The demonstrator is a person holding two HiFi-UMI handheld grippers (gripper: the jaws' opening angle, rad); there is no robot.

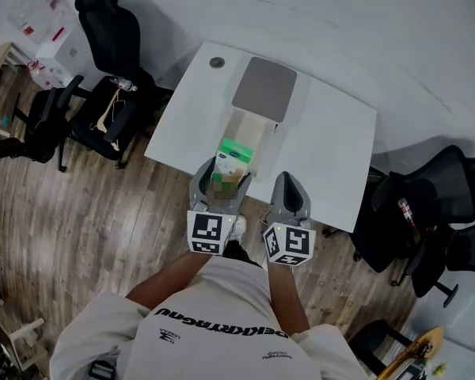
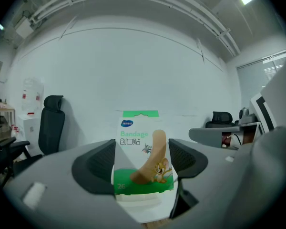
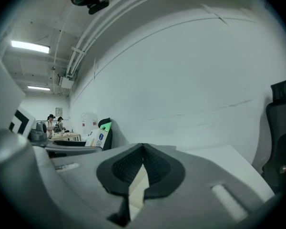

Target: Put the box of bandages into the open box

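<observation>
The left gripper [image 1: 226, 176] is clamped on the box of bandages [image 2: 142, 151]: its 2 dark pads [image 2: 97, 163] press against the box's 2 narrow sides, and the box stands upright between them with its printed face, a green band and a cartoon mouse, turned toward the left gripper view's camera. From the head view the box of bandages is held over the near edge of the white table [image 1: 332, 149], right at the near end of the open box [image 1: 236, 127], a pale carton with 1 grey panel [image 1: 264, 89] lying flat at its far side; whether the bandage box touches the carton cannot be told. The right gripper [image 1: 290, 182] hovers just beside the left one, to its right, with its jaws closed tip to tip and nothing between them. Black office chairs [image 1: 111, 77] stand on the wooden floor [image 1: 79, 228] left of the table, and more of them stand at its right.
</observation>
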